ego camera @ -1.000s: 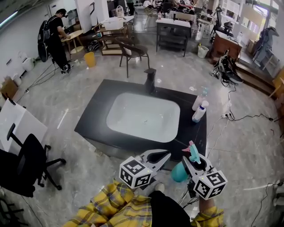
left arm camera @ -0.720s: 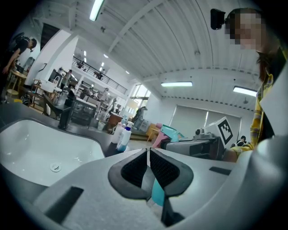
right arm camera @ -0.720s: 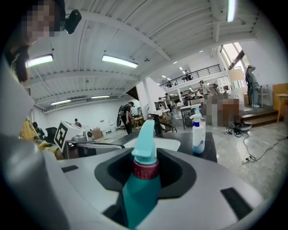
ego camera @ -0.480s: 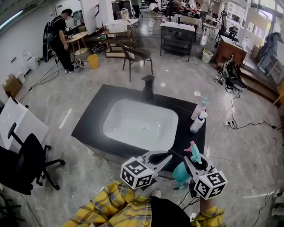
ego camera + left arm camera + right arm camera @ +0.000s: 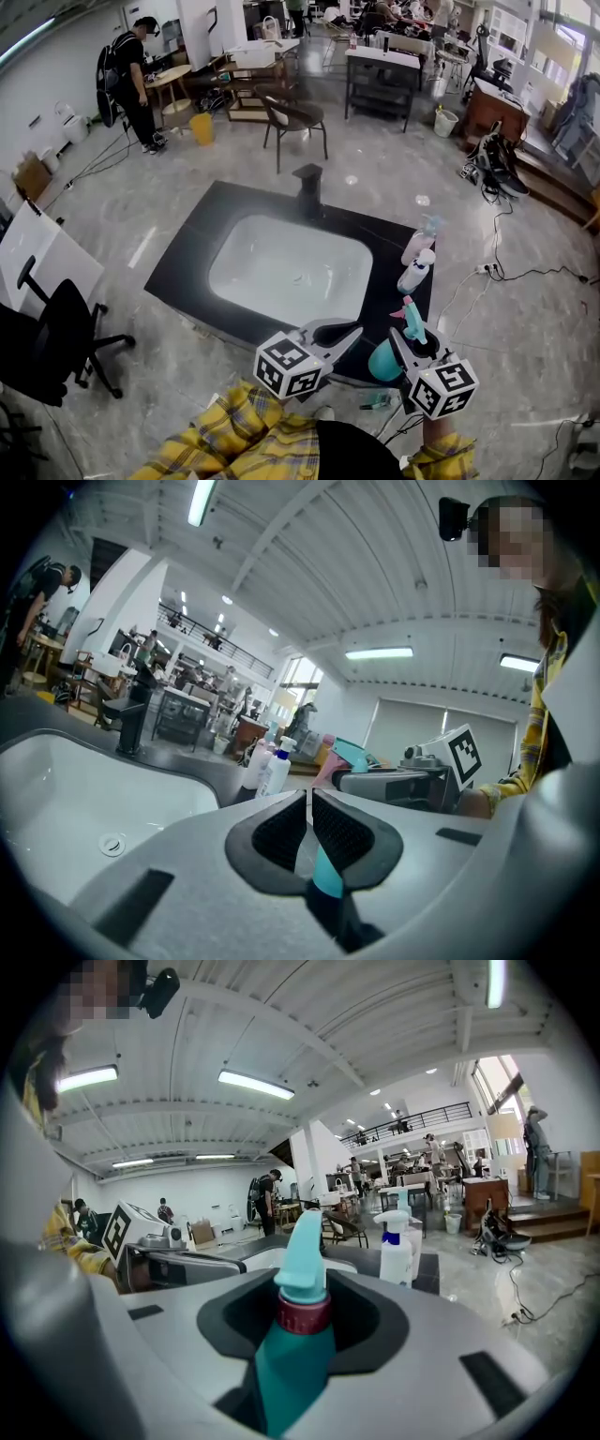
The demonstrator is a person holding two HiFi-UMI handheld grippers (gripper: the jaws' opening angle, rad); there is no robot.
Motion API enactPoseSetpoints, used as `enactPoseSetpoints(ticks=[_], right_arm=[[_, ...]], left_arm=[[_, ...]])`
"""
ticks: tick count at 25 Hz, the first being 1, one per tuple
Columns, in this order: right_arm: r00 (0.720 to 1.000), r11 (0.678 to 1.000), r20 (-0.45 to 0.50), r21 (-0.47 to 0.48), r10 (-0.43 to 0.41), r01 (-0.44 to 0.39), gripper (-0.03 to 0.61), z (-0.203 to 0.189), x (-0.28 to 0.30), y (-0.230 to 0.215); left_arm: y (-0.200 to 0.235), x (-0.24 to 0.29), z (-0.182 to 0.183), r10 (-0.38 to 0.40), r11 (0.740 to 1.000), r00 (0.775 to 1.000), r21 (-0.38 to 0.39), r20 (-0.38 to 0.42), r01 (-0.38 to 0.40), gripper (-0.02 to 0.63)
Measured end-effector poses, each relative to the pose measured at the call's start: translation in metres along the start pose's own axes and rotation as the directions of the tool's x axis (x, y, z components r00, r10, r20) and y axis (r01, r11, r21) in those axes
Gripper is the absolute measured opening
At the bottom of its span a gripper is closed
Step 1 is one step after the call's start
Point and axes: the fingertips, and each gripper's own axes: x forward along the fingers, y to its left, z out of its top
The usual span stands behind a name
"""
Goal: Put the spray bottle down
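A teal spray bottle with a red collar and pale teal nozzle sits upright between the jaws of my right gripper, which is shut on it. In the right gripper view the bottle fills the gap between the jaws of the right gripper. It hangs over the near right corner of the black counter. My left gripper is just left of it, over the counter's near edge. In the left gripper view the left gripper is shut with nothing between its pads.
A white sink is set in the counter, with a black faucet at the far edge. A pink spray bottle and a white pump bottle stand at the counter's right. An office chair stands left and cables lie right.
Both grippers have moved forward together towards the counter, the right one still carrying the bottle. The counter now lies closer under them. Neither gripper's jaws changed.
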Motion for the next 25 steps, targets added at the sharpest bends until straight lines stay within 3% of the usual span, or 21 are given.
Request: enactPoseSetpoints(ticks=[8, 25], right_arm=[[0.999, 0.999, 0.036, -0.031, -0.006, 0.007, 0.138, 0.008, 0.012, -0.028], [0.980, 0.977, 0.194, -0.193, -0.055, 0.093, 0.138, 0.015, 0.035, -0.056]], left_arm=[[0.012, 0.022, 0.006, 0.020, 1.000, 1.000, -0.006, 0.001, -0.020, 0.020], [0.027, 0.034, 0.011, 0.062, 0.998, 0.998, 0.016, 0.007, -0.062, 0.020]])
